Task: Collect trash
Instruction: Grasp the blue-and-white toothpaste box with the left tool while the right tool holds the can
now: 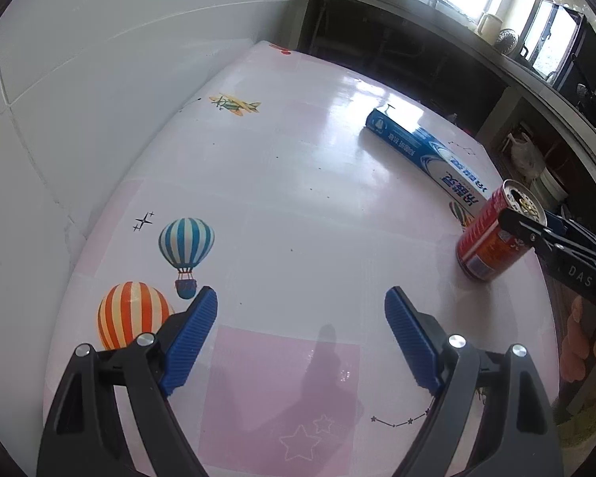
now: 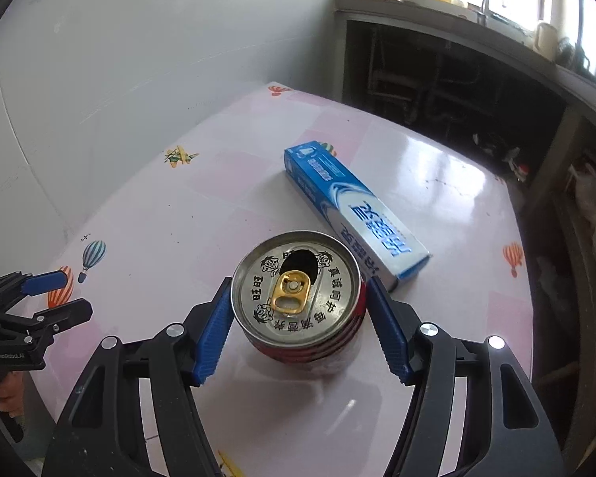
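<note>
A red drink can (image 2: 298, 298) with an opened silver top stands upright on the pink table (image 2: 178, 214). My right gripper (image 2: 300, 302) is open, with a blue pad on each side of the can's top; contact is not clear. The can also shows in the left wrist view (image 1: 492, 238), with the right gripper's finger (image 1: 528, 230) beside it. A blue toothpaste box (image 2: 353, 210) lies flat just behind the can, also seen in the left wrist view (image 1: 425, 151). My left gripper (image 1: 301, 310) is open and empty above the table's near left part.
A white tiled wall (image 1: 99, 79) borders the table's left side. A dark counter with shelves (image 2: 476, 79) stands behind the table, with bags and containers (image 1: 528, 155) on the floor to the right. Balloon and plane prints (image 1: 186, 246) decorate the tabletop.
</note>
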